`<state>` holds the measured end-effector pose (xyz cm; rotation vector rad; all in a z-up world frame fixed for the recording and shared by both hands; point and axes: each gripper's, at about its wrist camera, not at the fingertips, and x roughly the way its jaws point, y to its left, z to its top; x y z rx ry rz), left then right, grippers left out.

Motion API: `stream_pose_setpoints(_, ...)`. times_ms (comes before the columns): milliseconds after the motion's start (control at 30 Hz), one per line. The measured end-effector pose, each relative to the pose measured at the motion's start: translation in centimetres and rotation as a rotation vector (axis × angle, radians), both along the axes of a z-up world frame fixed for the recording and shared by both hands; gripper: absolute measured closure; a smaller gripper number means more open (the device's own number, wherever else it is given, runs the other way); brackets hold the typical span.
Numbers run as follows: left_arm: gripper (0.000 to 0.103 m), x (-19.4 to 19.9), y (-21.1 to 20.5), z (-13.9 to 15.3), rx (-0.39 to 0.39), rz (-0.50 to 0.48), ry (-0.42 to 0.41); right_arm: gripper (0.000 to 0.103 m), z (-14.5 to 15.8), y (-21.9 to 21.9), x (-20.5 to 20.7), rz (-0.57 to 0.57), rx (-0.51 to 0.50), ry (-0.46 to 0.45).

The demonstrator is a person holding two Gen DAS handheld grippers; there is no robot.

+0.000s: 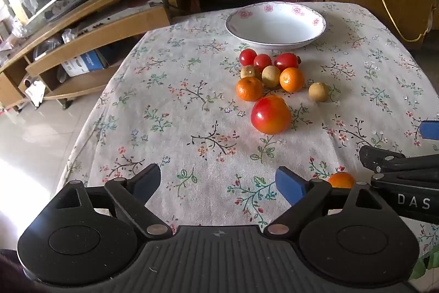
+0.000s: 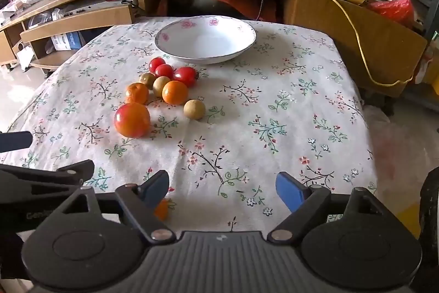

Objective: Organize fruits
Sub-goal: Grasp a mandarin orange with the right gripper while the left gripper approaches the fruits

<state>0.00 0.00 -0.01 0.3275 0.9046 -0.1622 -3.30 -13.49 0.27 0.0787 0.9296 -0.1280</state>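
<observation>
- Nearest the left wrist camera, the left gripper (image 1: 218, 184) hovers low over the floral tablecloth (image 1: 170, 111) with its blue-padded fingers spread wide and nothing between them.
- Just right of its right finger, a small orange fruit (image 1: 341, 180) peeks out, partly hidden.
- Farther on lies a red-orange apple (image 1: 270, 114), then two mandarins (image 1: 249, 88), three tan round fruits (image 1: 318, 91) and three red tomatoes (image 1: 286, 61) in a loose cluster.
- Beyond them stands a white bowl (image 1: 275, 41) with a pink flower rim, holding nothing.
- From the right wrist camera, the right gripper (image 2: 222, 190) likewise has its fingers well apart and unloaded.
- Here the fruit cluster, apple (image 2: 132, 120) nearest, lies ahead to the left, near the bowl (image 2: 205, 58).
- Behind the table runs a wooden TV stand (image 2: 82, 15).
</observation>
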Motion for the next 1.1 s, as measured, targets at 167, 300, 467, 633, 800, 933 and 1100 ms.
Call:
stream_pose_setpoints(167, 0.012, -0.1, 0.1, -0.1, 0.001, -0.005, 0.005, 0.025, -0.1, 0.2, 0.0, 0.013, 0.024, 0.004)
stream_pose_setpoints(300, 0.012, -0.1, 0.1, 0.0, 0.007, -0.005, 0.004, 0.029, -0.1, 0.4, 0.0, 0.027, 0.029, -0.001)
stream_pose_setpoints(467, 0.012, -0.1, 0.1, 0.0, 0.005, -0.004, 0.01, 0.032, -0.1, 0.6, 0.0, 0.037, 0.036, -0.002)
stream_pose_setpoints(633, 0.012, -0.1, 0.3, 0.0, 0.008, -0.007, 0.012, 0.036, -0.1, 0.7, 0.0, 0.055, 0.047, -0.003)
stream_pose_setpoints(800, 0.012, -0.3, 0.5, -0.1, 0.005, -0.011, 0.011, 0.037, -0.2, 0.9, -0.1, 0.076, 0.054, -0.003)
stream_pose_setpoints(933, 0.012, -0.5, 0.9, -0.4, 0.004, -0.015, 0.018, 0.038, -0.4, 1.3, -0.1, 0.101, 0.053, 0.002)
stream_pose_setpoints(1100, 0.012, -0.7, 1.6, -0.4, -0.007, -0.014, 0.034, 0.038, -0.4, 2.0, -0.3, 0.137, 0.054, -0.003)
